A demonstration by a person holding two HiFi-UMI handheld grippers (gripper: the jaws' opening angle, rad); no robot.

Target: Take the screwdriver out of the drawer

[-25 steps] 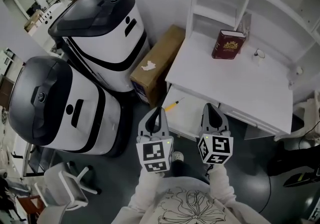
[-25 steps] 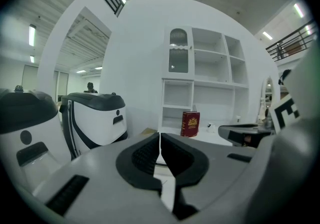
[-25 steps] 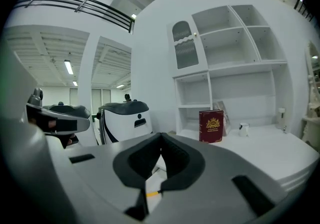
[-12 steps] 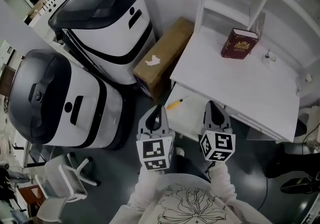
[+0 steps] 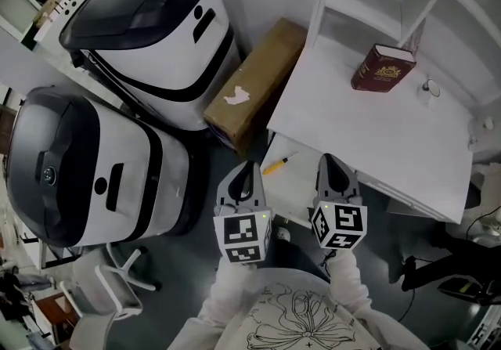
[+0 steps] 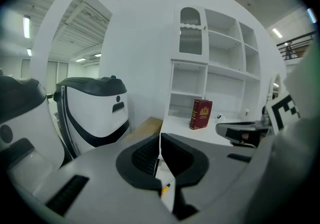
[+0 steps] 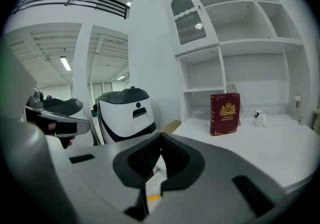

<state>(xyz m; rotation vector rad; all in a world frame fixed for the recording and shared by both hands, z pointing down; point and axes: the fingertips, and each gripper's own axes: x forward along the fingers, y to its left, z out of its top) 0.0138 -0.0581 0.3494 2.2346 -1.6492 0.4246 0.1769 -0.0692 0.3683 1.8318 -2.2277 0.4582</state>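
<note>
The screwdriver (image 5: 278, 163), thin with a yellow handle, lies in the open white drawer (image 5: 301, 188) under the desk. My left gripper (image 5: 249, 166) hovers at the drawer's left front corner, just left of the screwdriver, with its jaws together and nothing held. To its right, my right gripper (image 5: 326, 159) hangs over the drawer's right part, also shut and empty. In the left gripper view a bit of the yellow handle (image 6: 164, 188) shows below the left gripper (image 6: 160, 140). A yellow patch (image 7: 152, 197) shows below the right gripper (image 7: 160, 140).
The white desk (image 5: 368, 125) carries a red book (image 5: 383, 67) and a small cup (image 5: 429, 88), with shelves behind. A cardboard box (image 5: 254, 82) leans at the desk's left. Two big white-and-black machines (image 5: 149, 27) (image 5: 86, 160) stand further left, a chair (image 5: 109, 286) below them.
Both grippers have moved forward and down towards the open drawer, side by side. Their jaws have stayed together. The screwdriver has not moved.
</note>
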